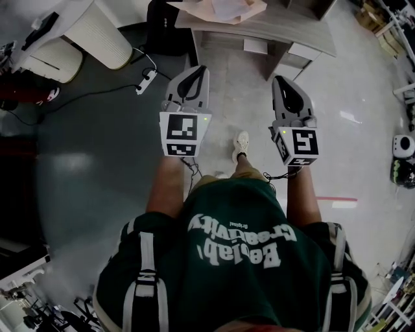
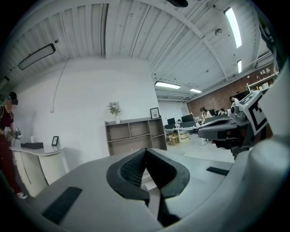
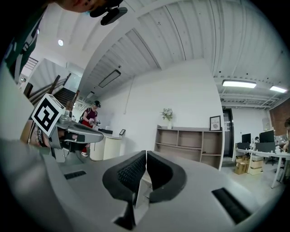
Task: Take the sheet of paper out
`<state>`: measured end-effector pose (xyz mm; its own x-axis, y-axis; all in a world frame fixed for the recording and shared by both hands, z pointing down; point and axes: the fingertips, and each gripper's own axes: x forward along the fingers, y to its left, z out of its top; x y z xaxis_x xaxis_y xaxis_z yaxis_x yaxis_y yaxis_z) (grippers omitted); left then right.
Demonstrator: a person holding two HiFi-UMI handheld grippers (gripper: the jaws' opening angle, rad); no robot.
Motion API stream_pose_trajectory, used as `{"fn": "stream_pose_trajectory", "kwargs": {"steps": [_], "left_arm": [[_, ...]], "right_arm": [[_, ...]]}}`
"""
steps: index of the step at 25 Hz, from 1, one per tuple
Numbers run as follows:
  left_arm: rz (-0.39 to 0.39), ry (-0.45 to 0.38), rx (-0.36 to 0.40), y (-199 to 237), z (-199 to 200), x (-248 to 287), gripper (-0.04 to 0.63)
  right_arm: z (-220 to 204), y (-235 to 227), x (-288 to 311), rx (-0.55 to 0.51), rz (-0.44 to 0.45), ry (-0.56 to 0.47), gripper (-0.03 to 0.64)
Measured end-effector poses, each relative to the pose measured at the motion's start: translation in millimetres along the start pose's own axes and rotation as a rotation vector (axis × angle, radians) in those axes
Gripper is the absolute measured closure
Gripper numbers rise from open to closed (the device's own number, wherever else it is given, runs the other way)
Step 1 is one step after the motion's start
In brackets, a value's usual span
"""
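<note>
I stand on the floor in front of a low wooden shelf unit (image 1: 259, 29). Pale sheets of paper (image 1: 224, 9) lie on its top, at the head view's upper edge. Both grippers are held level at waist height, pointing at the shelf and well short of it. My left gripper (image 1: 201, 69) is shut with nothing in it; its black pads (image 2: 131, 170) meet at the tip. My right gripper (image 1: 279, 80) is also shut and empty, pads (image 3: 129, 174) touching. Each gripper view shows the open-fronted shelf (image 2: 133, 133) (image 3: 190, 142) across the room, and the other gripper beside it.
A white rounded counter (image 1: 97, 32) stands at the left, with a power strip and cable (image 1: 146, 81) on the floor beside it. A person in red (image 3: 90, 115) stands at that counter. Office desks (image 2: 190, 124) lie to the right. A red tape strip (image 1: 337, 201) marks the floor.
</note>
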<state>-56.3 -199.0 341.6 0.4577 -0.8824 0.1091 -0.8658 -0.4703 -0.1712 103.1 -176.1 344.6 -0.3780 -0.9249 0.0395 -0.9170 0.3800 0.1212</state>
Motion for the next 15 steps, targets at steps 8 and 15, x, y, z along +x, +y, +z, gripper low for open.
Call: {"fn": "stream_pose_trajectory", "kwargs": {"steps": [8,15], "left_arm": [[0.014,0.032,-0.001,4.5,-7.1,-13.1,0.578],[0.041,0.039,-0.009,9.1,-6.9,-15.2,0.578]], "right_arm": [[-0.3,18.6,0.3,0.006,0.046,0.012,0.583],[4.5,23.2,5.9,-0.01,0.084,0.012,0.583]]}}
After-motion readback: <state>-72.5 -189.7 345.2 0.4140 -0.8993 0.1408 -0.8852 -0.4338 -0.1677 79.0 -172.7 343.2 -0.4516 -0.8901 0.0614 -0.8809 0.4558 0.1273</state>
